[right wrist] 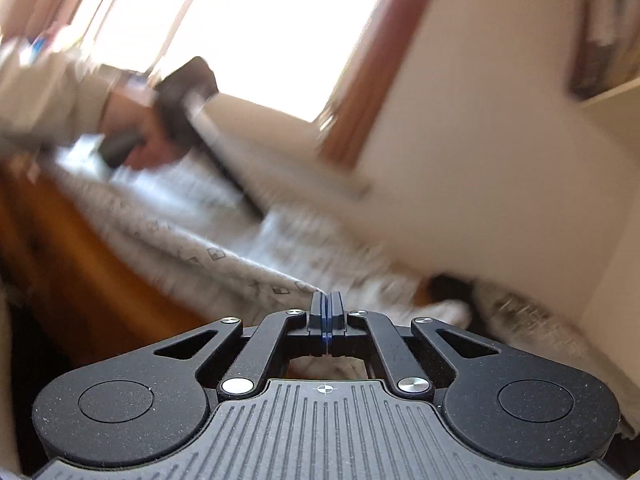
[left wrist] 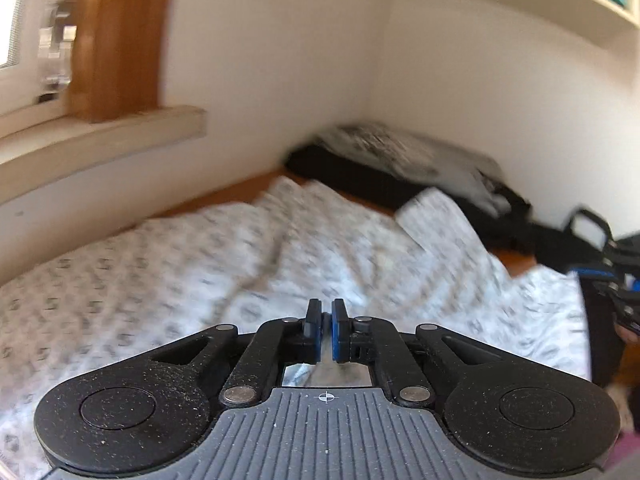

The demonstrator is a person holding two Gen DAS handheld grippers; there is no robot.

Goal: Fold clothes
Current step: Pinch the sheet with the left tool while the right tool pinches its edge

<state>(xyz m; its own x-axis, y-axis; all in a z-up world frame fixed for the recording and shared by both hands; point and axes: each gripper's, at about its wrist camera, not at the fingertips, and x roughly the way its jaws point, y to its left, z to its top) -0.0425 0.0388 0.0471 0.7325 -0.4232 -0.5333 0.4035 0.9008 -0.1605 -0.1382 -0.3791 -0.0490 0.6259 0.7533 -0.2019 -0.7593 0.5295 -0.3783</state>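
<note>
White patterned garment (left wrist: 248, 248) lies spread and rumpled over a wooden surface (left wrist: 240, 190), running from the near left out to the far right, one lobe of it (left wrist: 436, 216) lapping toward a heap of dark and grey-mottled clothes (left wrist: 400, 160) in the far corner by the wall. Left gripper (left wrist: 326, 330) hangs over the cloth's near middle, jaws drawn almost together with only a sliver of gap; cloth shows through the gap, but whether a thin fold is caught there cannot be told from this view. Right gripper (right wrist: 327, 316) sits low at the garment's edge (right wrist: 224, 264), jaws fully together; the hem reaches right up to the tips, but a pinch on it cannot be confirmed. Both views blurred. In the right view a hand (right wrist: 148, 132) with the other tool shows far left above the cloth. Judgement: step in hand looks like taking two hold-points for a fold. To do it well, make sure each tool really bites a single layer at the edge, not a bunched ridge; lift both together and level so the cloth hangs flat; carry the edge across, keeping clear of the dark heap; lay it down edge to edge before letting go. Risk: one tool empty and the fold skews.
</note>
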